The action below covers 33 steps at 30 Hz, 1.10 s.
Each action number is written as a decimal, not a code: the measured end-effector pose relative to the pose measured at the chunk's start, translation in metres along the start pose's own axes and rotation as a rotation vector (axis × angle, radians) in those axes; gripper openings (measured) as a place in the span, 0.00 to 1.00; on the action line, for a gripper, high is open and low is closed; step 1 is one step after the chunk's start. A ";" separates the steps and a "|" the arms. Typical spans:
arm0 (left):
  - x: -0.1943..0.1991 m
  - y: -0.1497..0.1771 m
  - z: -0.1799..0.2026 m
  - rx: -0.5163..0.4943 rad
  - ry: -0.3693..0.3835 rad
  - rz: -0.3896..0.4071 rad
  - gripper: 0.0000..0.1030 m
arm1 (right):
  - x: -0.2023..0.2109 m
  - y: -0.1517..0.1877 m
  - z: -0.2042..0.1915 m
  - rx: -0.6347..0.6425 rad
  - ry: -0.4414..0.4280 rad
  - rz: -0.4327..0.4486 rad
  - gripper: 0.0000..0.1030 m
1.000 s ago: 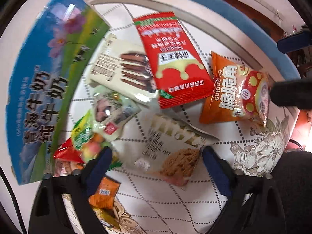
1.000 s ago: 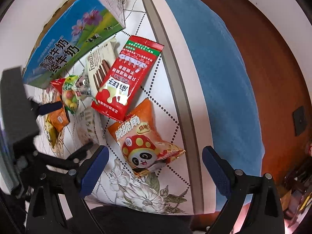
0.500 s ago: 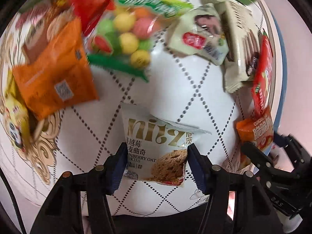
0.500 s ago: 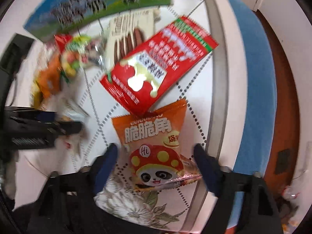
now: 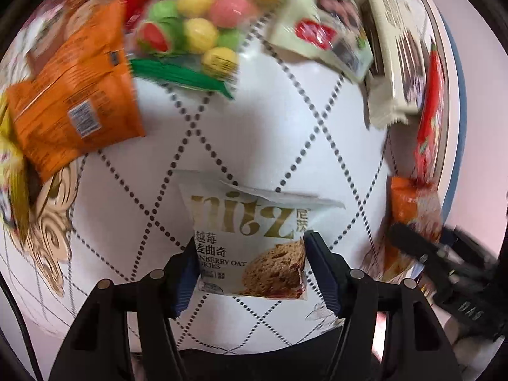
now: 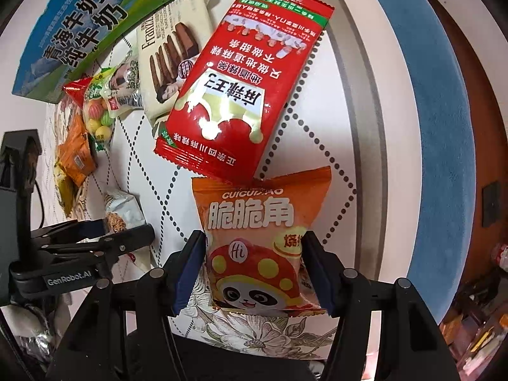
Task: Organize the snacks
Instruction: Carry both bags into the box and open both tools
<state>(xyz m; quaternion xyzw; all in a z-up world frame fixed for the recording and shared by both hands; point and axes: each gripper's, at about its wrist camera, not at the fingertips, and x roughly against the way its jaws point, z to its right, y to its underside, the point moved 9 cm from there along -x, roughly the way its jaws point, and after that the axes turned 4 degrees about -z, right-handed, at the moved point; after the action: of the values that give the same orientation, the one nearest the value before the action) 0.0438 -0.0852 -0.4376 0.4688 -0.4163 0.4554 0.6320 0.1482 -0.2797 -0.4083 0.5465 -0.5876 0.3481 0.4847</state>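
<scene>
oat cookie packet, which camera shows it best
The left wrist view. There the oat cookie packet lies face up between the left tongs, its print and cookie picture readable. The right wrist view shows only a small, foreshortened part of it at the left, behind those tongs.
</scene>
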 end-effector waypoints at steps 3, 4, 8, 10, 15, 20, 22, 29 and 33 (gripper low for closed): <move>0.006 0.006 0.000 0.018 -0.028 0.030 0.51 | -0.006 0.002 -0.013 0.010 0.024 0.023 0.56; 0.008 0.008 0.002 0.016 -0.032 0.038 0.50 | -0.005 0.004 -0.017 0.010 0.021 0.030 0.54; 0.019 0.015 0.012 -0.009 -0.057 0.065 0.50 | 0.004 0.013 -0.023 0.008 -0.011 0.029 0.53; 0.027 0.014 0.016 -0.009 -0.039 0.067 0.49 | 0.012 0.017 -0.029 0.008 -0.037 0.029 0.52; 0.064 0.012 0.030 -0.010 0.035 0.103 0.49 | 0.045 0.015 -0.052 0.019 -0.126 0.037 0.52; 0.122 -0.007 0.042 -0.013 0.101 0.196 0.49 | 0.090 -0.008 -0.079 0.054 -0.222 0.082 0.52; 0.145 -0.017 0.042 -0.007 0.118 0.236 0.49 | 0.110 -0.024 -0.092 0.075 -0.264 0.103 0.52; 0.231 -0.081 0.013 0.009 0.100 0.341 0.49 | 0.172 -0.084 -0.129 0.149 -0.334 0.214 0.52; 0.260 -0.132 -0.006 0.026 0.053 0.378 0.49 | 0.204 -0.139 -0.139 0.188 -0.272 0.324 0.52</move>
<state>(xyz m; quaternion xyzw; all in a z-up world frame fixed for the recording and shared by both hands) 0.2335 -0.0503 -0.2193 0.3780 -0.4743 0.5836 0.5400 0.3241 -0.2332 -0.1915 0.5297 -0.6926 0.3974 0.2858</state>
